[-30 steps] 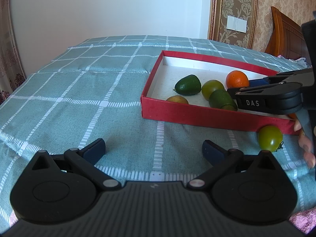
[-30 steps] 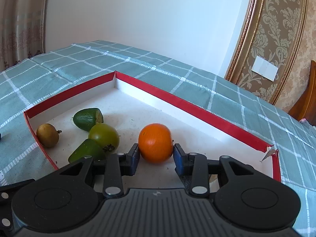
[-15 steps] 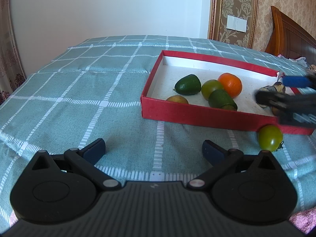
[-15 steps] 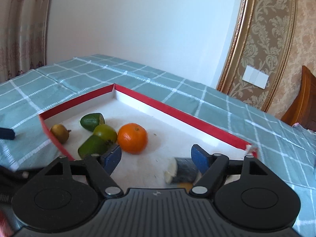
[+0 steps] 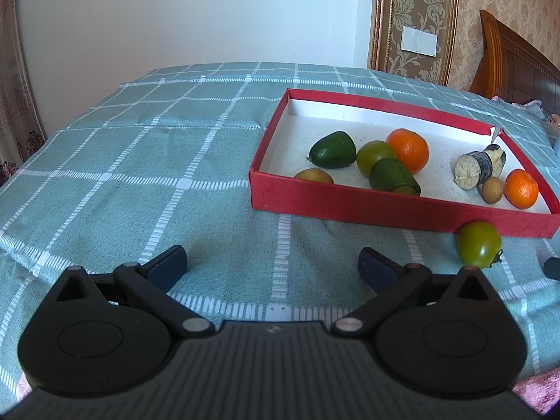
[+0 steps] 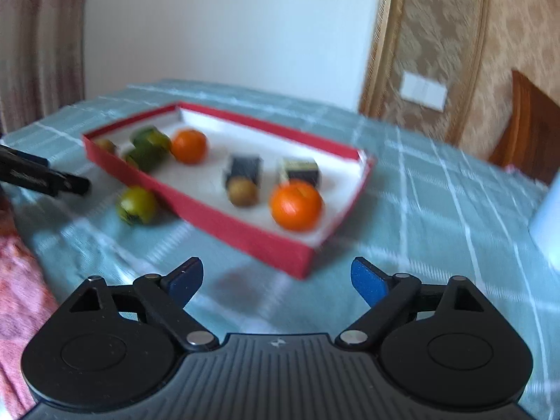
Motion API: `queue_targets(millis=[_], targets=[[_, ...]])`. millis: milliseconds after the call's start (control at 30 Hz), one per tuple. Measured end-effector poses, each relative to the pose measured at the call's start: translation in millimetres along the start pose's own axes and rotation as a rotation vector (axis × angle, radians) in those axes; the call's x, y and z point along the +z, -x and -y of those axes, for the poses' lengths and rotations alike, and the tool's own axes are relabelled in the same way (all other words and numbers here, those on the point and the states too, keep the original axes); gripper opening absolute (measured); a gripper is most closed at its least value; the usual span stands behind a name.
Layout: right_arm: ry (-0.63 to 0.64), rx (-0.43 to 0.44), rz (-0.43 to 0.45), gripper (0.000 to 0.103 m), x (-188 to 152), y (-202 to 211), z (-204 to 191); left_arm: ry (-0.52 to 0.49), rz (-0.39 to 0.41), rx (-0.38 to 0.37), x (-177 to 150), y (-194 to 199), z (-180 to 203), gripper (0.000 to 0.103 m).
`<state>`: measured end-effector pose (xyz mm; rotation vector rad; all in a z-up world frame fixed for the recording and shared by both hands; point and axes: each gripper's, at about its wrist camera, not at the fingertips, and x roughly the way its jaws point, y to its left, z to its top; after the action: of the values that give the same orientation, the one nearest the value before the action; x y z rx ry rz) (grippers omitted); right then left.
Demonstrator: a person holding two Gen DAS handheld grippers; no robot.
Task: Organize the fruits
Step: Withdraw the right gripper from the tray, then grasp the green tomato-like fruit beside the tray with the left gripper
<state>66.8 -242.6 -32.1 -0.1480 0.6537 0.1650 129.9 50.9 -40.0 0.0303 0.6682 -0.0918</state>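
A red box [image 5: 350, 206] [image 6: 245, 234] lies on the teal checked cloth. It holds two oranges [image 5: 407, 149] [image 5: 521, 188], green fruits [image 5: 333, 154], small brown fruits [image 5: 492, 190] and a dark cut piece [image 5: 479, 170]. A green tomato [image 5: 478, 244] [image 6: 137, 205] lies on the cloth outside the box's near wall. My left gripper [image 5: 273, 267] is open and empty, low over the cloth, left of the tomato. My right gripper [image 6: 278, 280] is open and empty, held back from the box's corner. The right view is blurred.
The cloth [image 5: 140, 161] covers a bed with a wooden headboard [image 5: 518, 59] at the far right. A pink fabric [image 6: 21, 280] lies at the near edge. A pale object [image 6: 546, 217] stands right of the box. The left gripper's finger [image 6: 42, 180] reaches in from the left.
My right gripper let go of the orange in the box, opened wide and pulled back out of the box toward the near side. My left gripper has not moved.
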Motion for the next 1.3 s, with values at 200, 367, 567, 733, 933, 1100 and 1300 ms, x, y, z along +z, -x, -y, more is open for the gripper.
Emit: queue_targets(millis=[200,367,567,733,933,1100,1300], targets=[[-0.057,0.047,-0.056,0.103,2,-13,6,-0.001,0.001,0.002,0,0,0,0.103],[-0.065,0.054,-0.050,0.103,-1,-12,8,0.003,-0.004,0.029,-1,2,6,0.103],[-0.081,0.069,-0.041,0.103,-3,-9,14,0.001,0.045,-0.027,-1,24,32,0.103],[-0.081,0.070,-0.041,0.103,-3,-9,14,-0.027,0.041,-0.100,7,28,66,0.103],[-0.080,0.069,-0.041,0.103,-3,-9,14,-0.080,0.018,-0.115,9,18,94,0.103],[-0.081,0.069,-0.041,0.103,-3,-9,14,-0.090,0.016,-0.104,6,11,103,0.103],[-0.080,0.069,-0.041,0.103,-3,-9,13,-0.108,0.001,-0.113,2,3,106,0.087]])
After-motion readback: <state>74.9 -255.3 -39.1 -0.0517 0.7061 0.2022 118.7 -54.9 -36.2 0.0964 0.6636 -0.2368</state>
